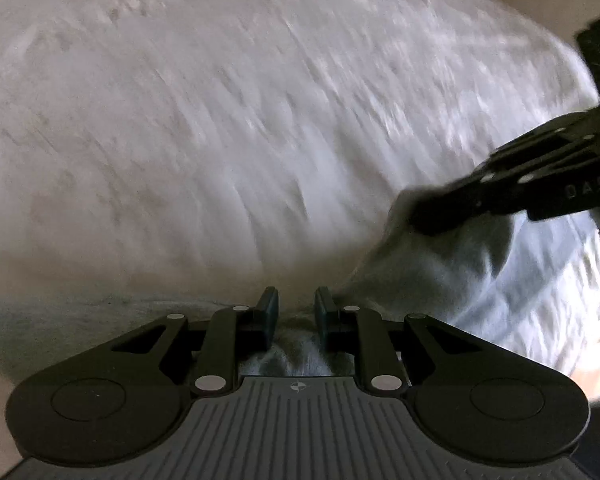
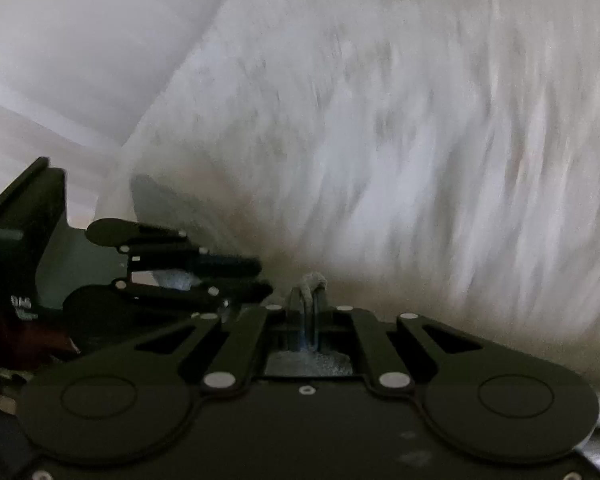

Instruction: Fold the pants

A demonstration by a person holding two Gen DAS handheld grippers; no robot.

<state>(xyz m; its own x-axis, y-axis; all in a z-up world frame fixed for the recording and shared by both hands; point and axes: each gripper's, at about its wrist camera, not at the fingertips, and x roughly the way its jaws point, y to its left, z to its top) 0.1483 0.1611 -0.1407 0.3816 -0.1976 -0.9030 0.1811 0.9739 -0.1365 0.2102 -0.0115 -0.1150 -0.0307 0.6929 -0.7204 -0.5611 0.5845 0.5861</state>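
White, blurred bedding [image 1: 220,120] filled the left wrist view, where the left tool [image 1: 296,312] held a bunched fold of the pale grey pants [image 1: 440,280] between narrowly spaced fingers, and the right tool [image 1: 432,216] pinched a raised peak of the same cloth just beside it. Seen from the right wrist, the right tool [image 2: 309,296] stood nearly closed on a thin nub of fabric [image 2: 312,280], with the left tool [image 2: 256,276] close alongside; the pants looked soft, light and limp, probably best gripped at an edge.
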